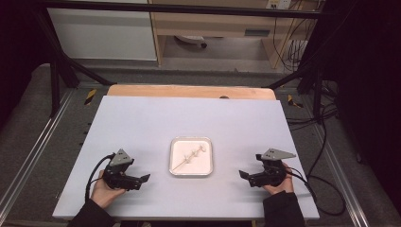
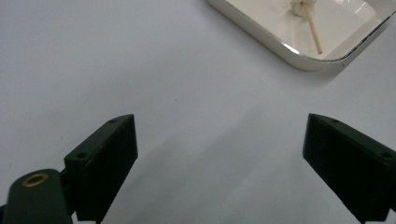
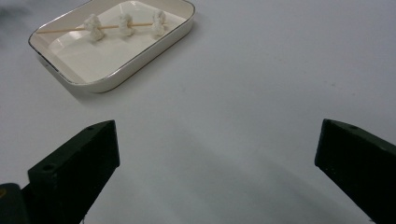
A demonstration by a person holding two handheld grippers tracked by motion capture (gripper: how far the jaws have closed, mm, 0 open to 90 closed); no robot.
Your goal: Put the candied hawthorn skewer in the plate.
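A white rectangular tray (image 1: 174, 168) (image 3: 112, 79) (image 2: 299, 58) lies at the middle of the table. In it rests a thin wooden skewer (image 1: 190, 157) (image 3: 70, 29) (image 2: 314, 33) threaded with three white lumps. My left gripper (image 1: 144, 179) (image 2: 219, 158) sits on the table left of the tray, held by a hand, jaws wide apart and empty. To the tray's right, my right gripper (image 1: 244, 176) (image 3: 217, 168) rests in the other hand, also open with nothing between its jaws. Both point inward toward the tray.
The pale table top (image 1: 189, 118) lies on a wooden board (image 1: 189, 91) that shows along the far edge. Black frame posts (image 1: 54, 71) stand at both back corners. Cables (image 1: 321, 142) trail over the floor to the right.
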